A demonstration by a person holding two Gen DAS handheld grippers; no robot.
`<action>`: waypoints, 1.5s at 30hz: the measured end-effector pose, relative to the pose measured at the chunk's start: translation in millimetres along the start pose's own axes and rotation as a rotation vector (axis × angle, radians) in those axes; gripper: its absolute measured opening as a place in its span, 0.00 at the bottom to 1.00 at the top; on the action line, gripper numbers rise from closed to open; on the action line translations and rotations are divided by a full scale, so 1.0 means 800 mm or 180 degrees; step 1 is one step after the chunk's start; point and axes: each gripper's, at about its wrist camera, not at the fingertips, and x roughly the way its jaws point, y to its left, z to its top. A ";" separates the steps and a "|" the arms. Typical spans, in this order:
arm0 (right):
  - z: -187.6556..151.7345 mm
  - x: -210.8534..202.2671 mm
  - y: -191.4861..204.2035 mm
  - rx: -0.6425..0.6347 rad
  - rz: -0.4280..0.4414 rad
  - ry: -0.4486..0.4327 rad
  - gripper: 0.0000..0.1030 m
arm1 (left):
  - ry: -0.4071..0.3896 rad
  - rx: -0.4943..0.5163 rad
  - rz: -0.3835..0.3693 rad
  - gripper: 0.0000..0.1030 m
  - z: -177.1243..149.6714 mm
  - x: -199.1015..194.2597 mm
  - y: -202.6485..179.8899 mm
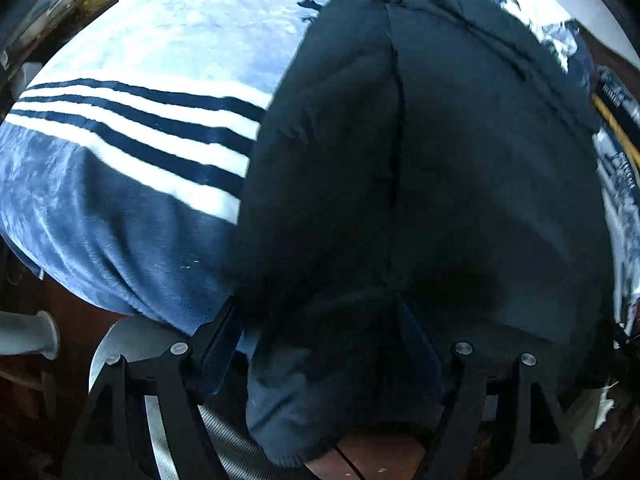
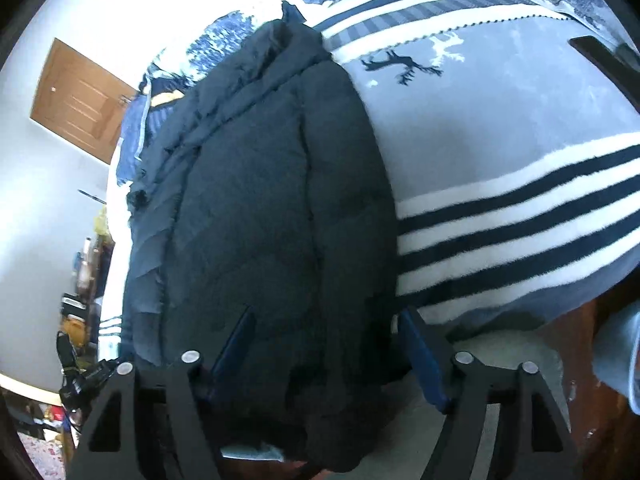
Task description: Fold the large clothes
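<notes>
The dark padded jacket (image 2: 260, 200) lies in a long folded slab down the bed, a soft ridge filling the near edge under both grippers. To one side of it the striped blue blanket (image 2: 500, 140) runs flat and bare, giving room to pass. On the other side bunched patterned bedding (image 2: 216, 40) crowds against the jacket. Past the bed's near edge a pale round stool (image 1: 132, 340) stands close, with wooden floor beside it.
</notes>
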 end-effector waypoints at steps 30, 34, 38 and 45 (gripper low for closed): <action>-0.028 -0.132 0.030 -0.0178 0.0884 -0.0423 0.02 | -0.0914 -0.0136 -0.1024 0.03 -0.068 -0.206 0.063; -0.042 -0.154 0.033 -0.0186 0.1008 -0.0428 0.02 | -0.0904 -0.0244 -0.1114 0.03 -0.098 -0.224 0.081; -0.058 -0.186 0.034 -0.0186 0.1170 -0.0489 0.02 | -0.1022 -0.0315 -0.1280 0.02 -0.113 -0.254 0.100; -0.046 -0.216 0.038 -0.0121 0.1461 -0.0676 0.02 | -0.1220 -0.0312 -0.1483 0.02 -0.069 -0.277 0.089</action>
